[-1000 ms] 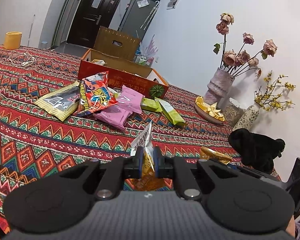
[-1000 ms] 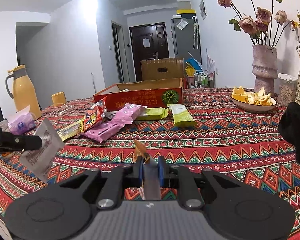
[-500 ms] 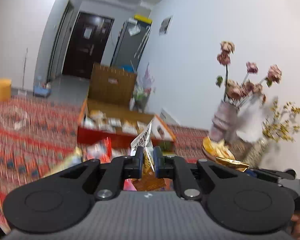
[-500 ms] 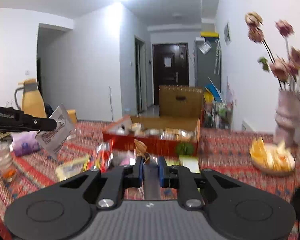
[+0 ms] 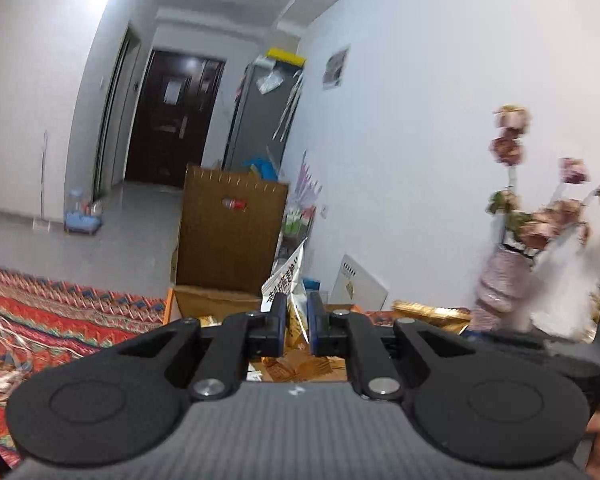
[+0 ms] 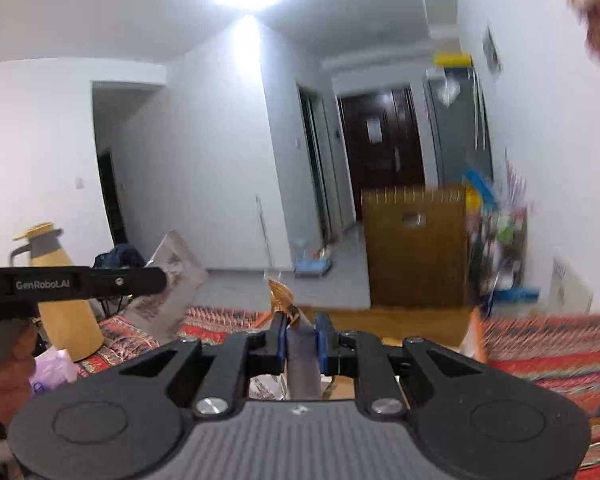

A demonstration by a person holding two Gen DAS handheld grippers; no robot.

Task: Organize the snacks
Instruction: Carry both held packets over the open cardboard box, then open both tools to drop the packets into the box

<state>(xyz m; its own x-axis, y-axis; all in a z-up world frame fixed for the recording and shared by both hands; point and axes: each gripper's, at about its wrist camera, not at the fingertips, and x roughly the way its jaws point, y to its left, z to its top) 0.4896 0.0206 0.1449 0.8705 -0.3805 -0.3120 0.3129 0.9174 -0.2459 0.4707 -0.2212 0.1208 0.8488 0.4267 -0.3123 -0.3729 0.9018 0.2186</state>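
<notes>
Left gripper (image 5: 297, 320): we have it pinched nearly shut on a white printed packet (image 5: 285, 280), held upright so it clears the box rim. Right gripper (image 6: 302, 340): likewise clamped on a gold-topped packet (image 6: 282, 295). Both hang above the open cardboard box (image 5: 214, 305) on the tabletop (image 5: 52, 312), presumably for dropping in.

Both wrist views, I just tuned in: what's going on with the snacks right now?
A person is carrying one snack in each handheld gripper. The left gripper is shut on a white snack packet with dark print; the right gripper is shut on a gold-edged snack packet. Both are held above the open cardboard box at the far edge of the patterned tablecloth. Neither packet has been released, and the views are motion-blurred.
</notes>
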